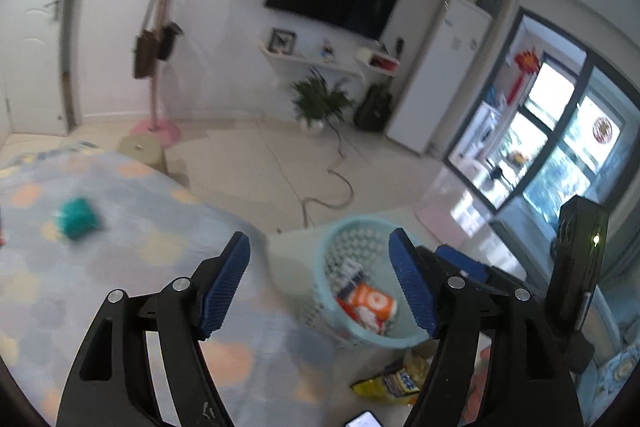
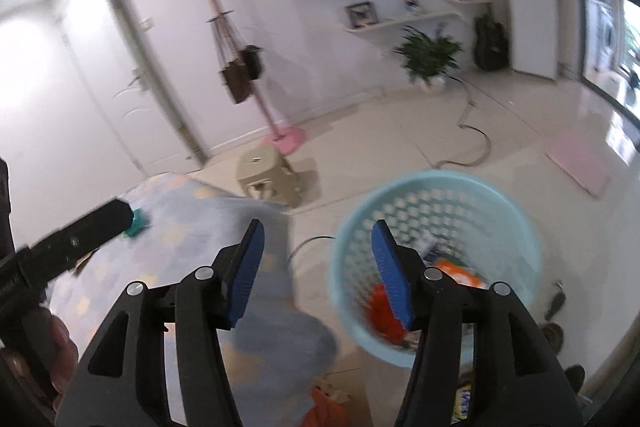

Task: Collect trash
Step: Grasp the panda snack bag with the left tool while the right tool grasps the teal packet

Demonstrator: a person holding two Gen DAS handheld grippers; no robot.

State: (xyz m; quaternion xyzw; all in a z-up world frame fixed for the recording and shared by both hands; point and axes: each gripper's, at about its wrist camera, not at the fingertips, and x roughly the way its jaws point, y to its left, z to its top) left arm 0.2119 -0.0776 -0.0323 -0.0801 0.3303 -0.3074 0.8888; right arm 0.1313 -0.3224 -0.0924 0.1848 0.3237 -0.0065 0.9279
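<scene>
Gaping empty, right tool (image 2: pixel 318 267) hangs beside the trash-filled basket (image 2: pixel 434 183).

A pale blue perforated plastic basket (image 2: pixel 436 259) is standing upright on the floor, holding orange-and-white wrappers (image 1: pixel 370 303); a yellow snack bag (image 1: pixel 390 385) is lying beside it.

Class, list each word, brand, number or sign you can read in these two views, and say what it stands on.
None reads for certain.
Yellow snack bag on the floor: blue lettering, blurred.
Orange-and-white packets in the pale blue plastic basket: print blurred.
Red window ornaments: too small.
</scene>
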